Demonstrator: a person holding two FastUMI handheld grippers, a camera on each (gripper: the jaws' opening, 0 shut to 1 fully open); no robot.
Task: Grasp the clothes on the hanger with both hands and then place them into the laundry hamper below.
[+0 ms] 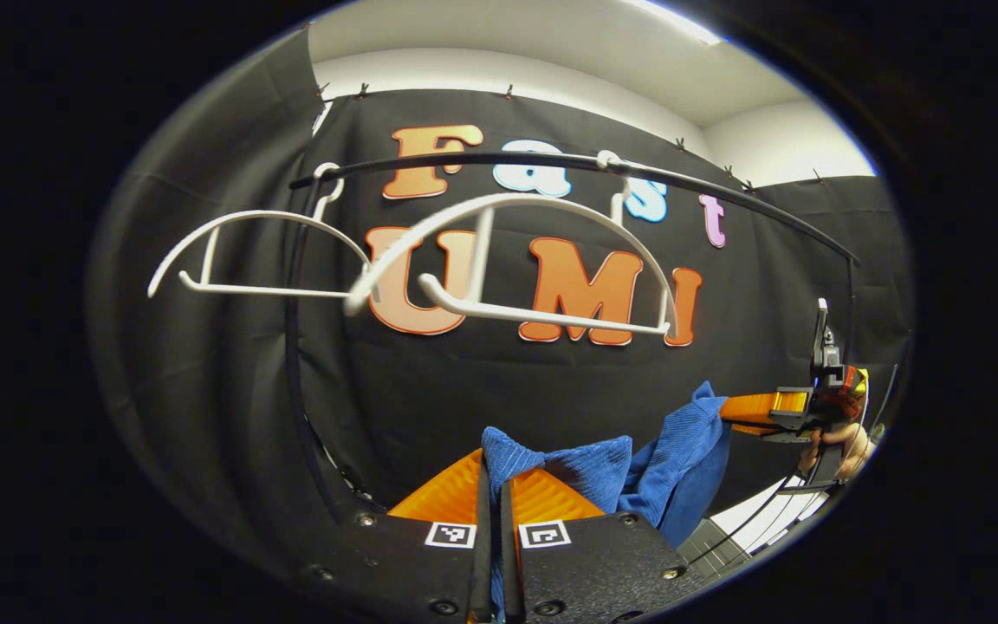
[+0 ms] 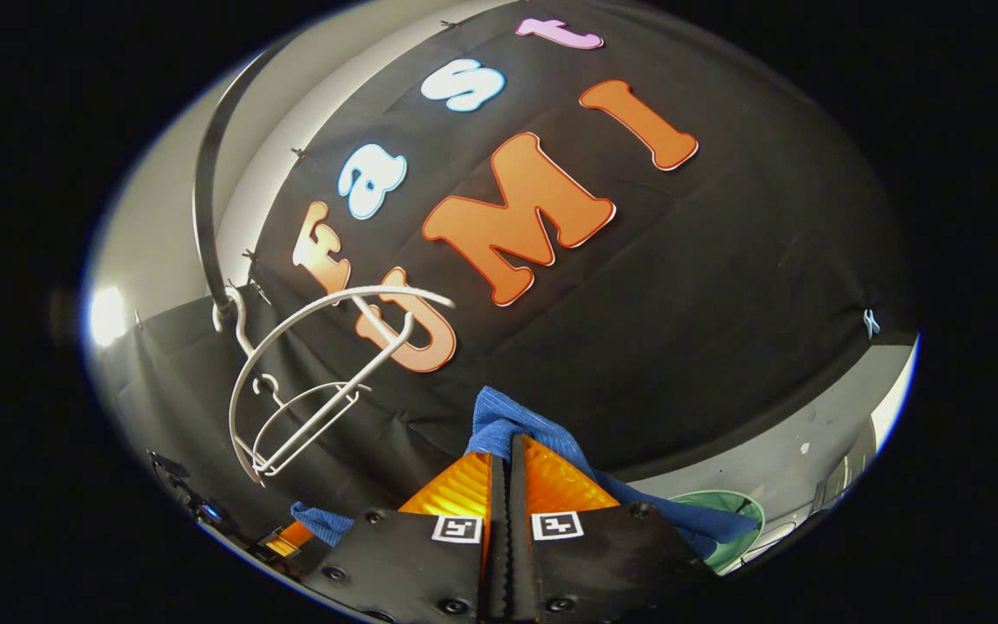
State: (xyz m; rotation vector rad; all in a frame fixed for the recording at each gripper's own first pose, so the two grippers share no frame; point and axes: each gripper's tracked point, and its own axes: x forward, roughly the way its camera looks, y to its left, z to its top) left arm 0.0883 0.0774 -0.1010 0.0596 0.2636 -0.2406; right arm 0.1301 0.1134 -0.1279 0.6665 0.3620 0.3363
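Garment: blue cloth (image 1: pixel 603 477) off the hangers, slung between both tongs below the rail.
Left tongs (image 1: pixel 493 485): pressed together, pinching the cloth.
Right tongs (image 2: pixel 503 464): pressed together, pinching the cloth.
Hangers: two white hangers (image 1: pixel 508 260) bare on black rail (image 1: pixel 551 165).
Hamper: green rim (image 2: pixel 737 511) at lower right, below the cloth.

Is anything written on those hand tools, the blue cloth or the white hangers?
No readable words or numbers on them.
On the left gripper and the right gripper: square black-and-white markers, patterns only, no letters.
On the blue cloth: no print visible.
On the white hangers: nothing written.
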